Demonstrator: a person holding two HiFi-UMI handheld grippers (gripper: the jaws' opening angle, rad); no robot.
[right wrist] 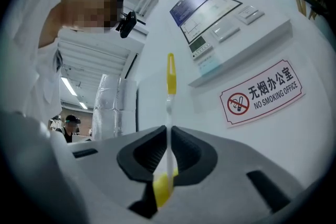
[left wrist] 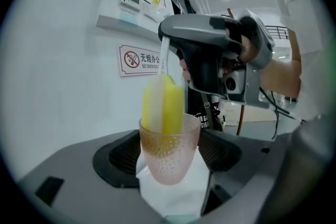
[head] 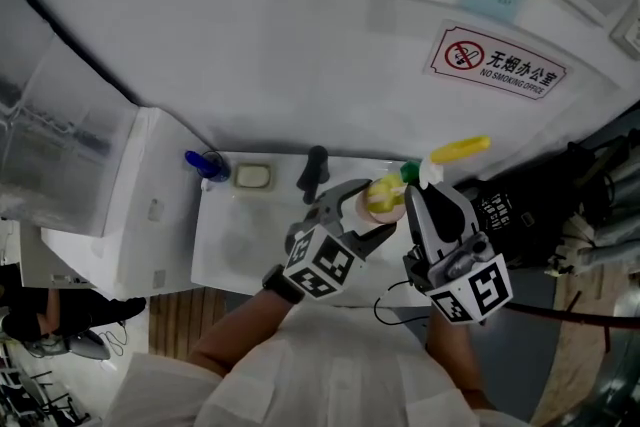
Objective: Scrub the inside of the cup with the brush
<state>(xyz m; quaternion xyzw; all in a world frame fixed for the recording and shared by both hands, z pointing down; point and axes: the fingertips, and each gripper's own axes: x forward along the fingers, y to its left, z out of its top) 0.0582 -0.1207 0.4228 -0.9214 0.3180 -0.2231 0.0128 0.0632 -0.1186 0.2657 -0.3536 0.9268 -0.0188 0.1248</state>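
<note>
Left gripper view: left tool (left wrist: 169, 156) tight on cup (left wrist: 169, 161); right tool (right wrist: 169, 159) tight on brush (left wrist: 167, 105).

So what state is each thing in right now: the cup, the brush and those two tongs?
Left tongs: shut on the cup.
Right tongs: shut on the thin handle of the brush.
Cup: held, with the brush's head in it.
Brush: yellow head partly down inside the cup, the rest sticking out above the rim.
</note>
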